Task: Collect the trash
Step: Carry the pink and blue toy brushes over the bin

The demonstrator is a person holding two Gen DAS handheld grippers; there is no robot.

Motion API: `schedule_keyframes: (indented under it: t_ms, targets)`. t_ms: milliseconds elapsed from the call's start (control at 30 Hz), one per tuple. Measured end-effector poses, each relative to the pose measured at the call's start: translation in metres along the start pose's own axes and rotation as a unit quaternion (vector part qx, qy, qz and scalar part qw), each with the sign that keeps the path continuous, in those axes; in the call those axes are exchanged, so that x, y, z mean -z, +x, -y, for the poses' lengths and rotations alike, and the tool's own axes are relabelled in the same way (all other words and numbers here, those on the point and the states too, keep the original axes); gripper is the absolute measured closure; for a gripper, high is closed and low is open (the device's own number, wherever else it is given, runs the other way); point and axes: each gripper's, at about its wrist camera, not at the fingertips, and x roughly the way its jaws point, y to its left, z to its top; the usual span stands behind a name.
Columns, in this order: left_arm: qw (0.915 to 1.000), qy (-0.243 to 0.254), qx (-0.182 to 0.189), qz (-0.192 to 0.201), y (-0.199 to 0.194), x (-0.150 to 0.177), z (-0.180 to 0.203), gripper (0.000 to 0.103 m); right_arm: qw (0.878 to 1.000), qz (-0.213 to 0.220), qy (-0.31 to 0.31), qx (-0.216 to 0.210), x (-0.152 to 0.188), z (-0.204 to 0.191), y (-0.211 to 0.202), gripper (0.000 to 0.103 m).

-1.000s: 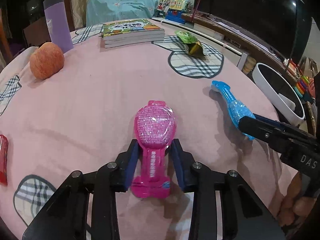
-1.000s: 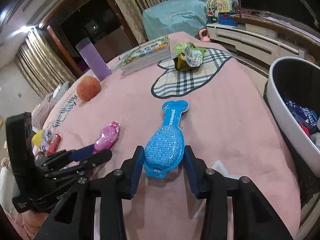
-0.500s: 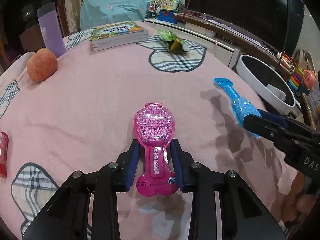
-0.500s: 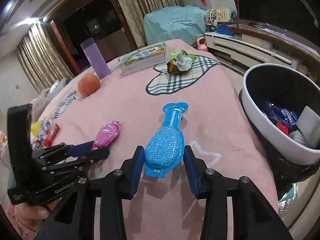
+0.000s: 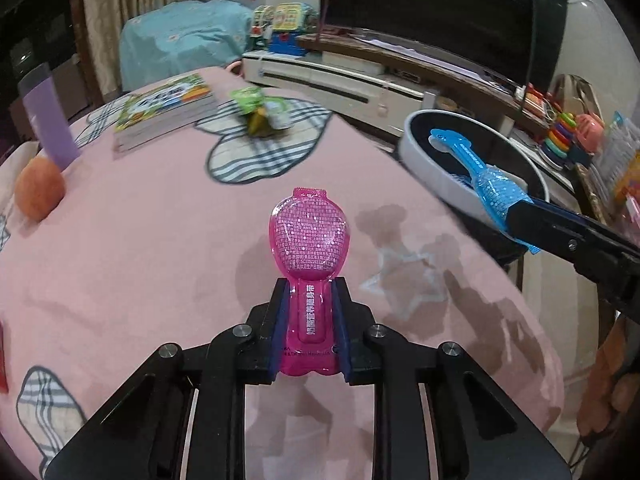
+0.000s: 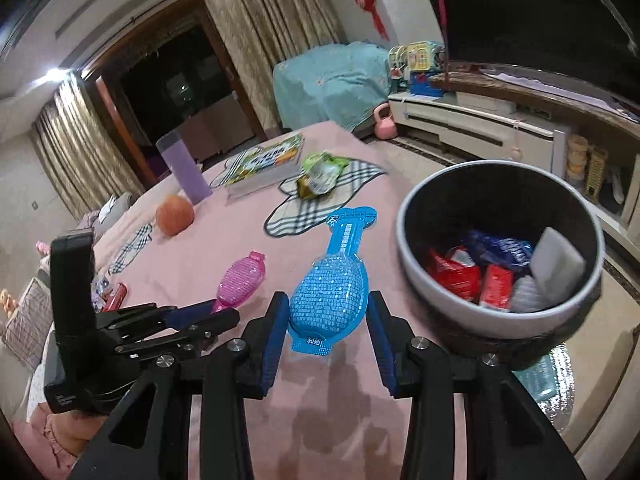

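While both packets hang clear of the pink desk (image 5: 120,264), these are the relations the drop turns on:

Right hand-held gripper (image 6: 328,332): its blue pads are closed on the wide belly of the blue packet (image 6: 334,288), whose narrow neck points straight ahead, away from the camera.
Bin (image 6: 424,292): it stands off the desk's edge, ahead and to the right of the right hand-held gripper, already holding red and blue wrappers.
Blue packet against bin: in the left wrist view the blue packet (image 5: 476,168) reaches over the bin (image 5: 416,148); its neck looks to be past the rim, though the fisheye makes that hard to be sure of.
Left hand-held gripper (image 5: 310,322): clamped tight on the narrow stem of the pink packet (image 5: 310,240), bulb end forward, long axis in line with the fingers.
Pink packet against bin: the bin lies forward and well to its right, with the right arm between.
Nearer arm: the right, so I judge it releases first.
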Motion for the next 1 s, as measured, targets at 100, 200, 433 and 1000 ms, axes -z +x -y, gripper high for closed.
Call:
schedule_keyframes:
  t_ms: [100,200,433,1000]
  targets:
    - [0.9999,0.009,0.010,0.005,0.002,-0.006,0.013,0.084,1.000,0.008,0.005,0.007,-0.001,0.012,-0.010,0.062]
    - [0.9996,0.004,0.027,0.003,0.003,-0.010,0.017,0.084,1.000,0.014,0.012,0.007,-0.001,0.022,-0.019,0.062]
    - [0.9988,0.006,0.048,-0.003,0.007,-0.020,0.030,0.084,0.999,0.027,0.029,0.009,-0.002,0.041,-0.030,0.062]
    - [0.9957,0.059,0.068,0.022,0.004,-0.062,0.091,0.084,0.997,0.049,0.050,0.035,-0.011,0.087,-0.057,0.062]
